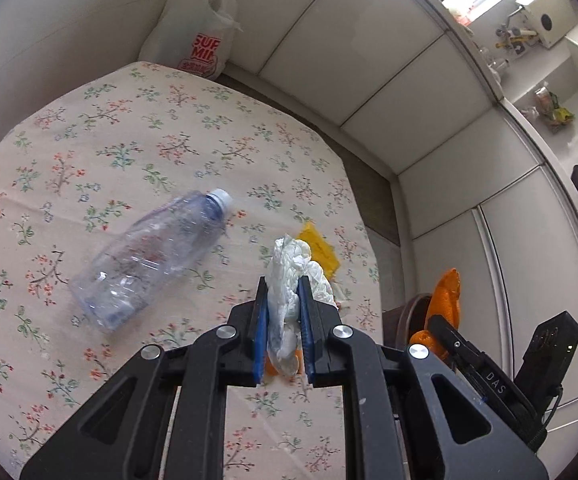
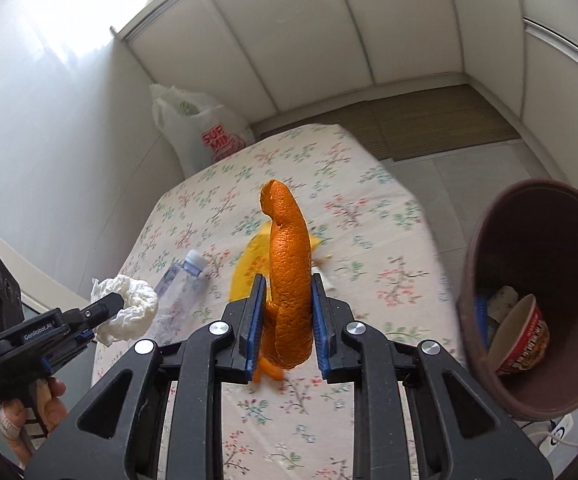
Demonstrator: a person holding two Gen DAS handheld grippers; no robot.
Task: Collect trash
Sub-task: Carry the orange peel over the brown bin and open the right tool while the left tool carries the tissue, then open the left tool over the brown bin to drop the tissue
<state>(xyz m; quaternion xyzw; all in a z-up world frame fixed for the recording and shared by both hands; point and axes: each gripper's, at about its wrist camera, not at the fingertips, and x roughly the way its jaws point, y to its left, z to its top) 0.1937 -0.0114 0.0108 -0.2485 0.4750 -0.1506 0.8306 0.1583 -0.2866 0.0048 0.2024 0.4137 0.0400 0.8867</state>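
Floral cloth-covered table [image 1: 129, 128] fills centre of both views; white crinkly plastic bag [image 1: 197, 28] with red print slumped at its far edge, upper left; round brown bin [image 2: 529, 240] at right edge of right wrist view, smooth wall, red-printed paper cup [image 2: 523, 340] and pale scraps inside; clear ribbed plastic bottle [image 1: 149, 260], white cap, lying on cloth centre-left; left gripper [image 1: 283, 308] clamped on crumpled white tissue [image 1: 289, 268]; right gripper [image 2: 287, 308] clamped on curled, pitted orange peel [image 2: 289, 264]; flat yellow wrapper [image 1: 321, 248] on cloth just beyond.
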